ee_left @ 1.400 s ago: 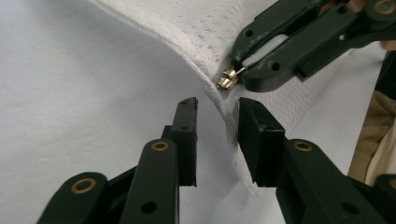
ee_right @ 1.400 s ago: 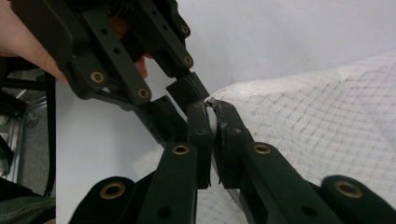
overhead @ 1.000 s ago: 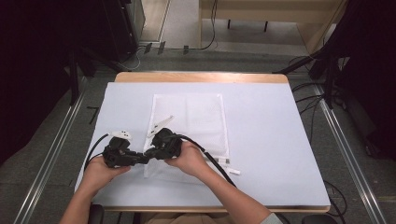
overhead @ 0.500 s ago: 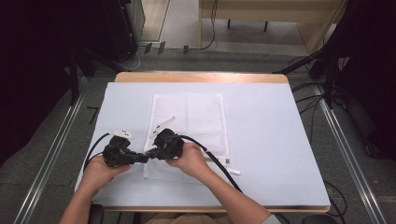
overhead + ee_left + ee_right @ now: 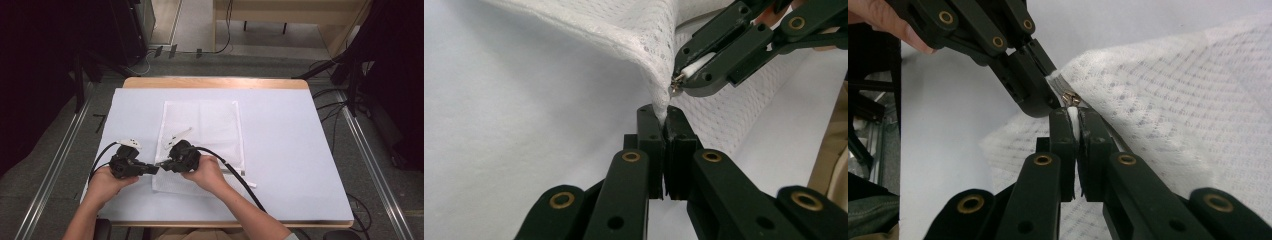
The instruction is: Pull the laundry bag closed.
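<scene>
A white mesh bag [image 5: 210, 125] lies flat on the white table cover, and its near left corner is lifted. My left gripper [image 5: 155, 169] is shut on the fabric edge of that corner [image 5: 659, 100]. My right gripper [image 5: 162, 163] is shut on the white pull tab [image 5: 1074, 117] of the bag's zip, just behind the small metal slider [image 5: 1070, 98]. The two pairs of jaws meet tip to tip at the corner. In the left gripper view the right gripper [image 5: 684, 80] sits just above my left gripper [image 5: 663, 112]. In the right gripper view the left gripper [image 5: 1040, 100] comes in from the upper left.
The white cover [image 5: 290, 150] spreads wide to the right of and behind the bag. A wooden table edge [image 5: 215, 82] shows at the back. A short white strip [image 5: 248, 184] lies by the right forearm. Black cables trail from both grippers. Metal rails [image 5: 370, 160] flank the table.
</scene>
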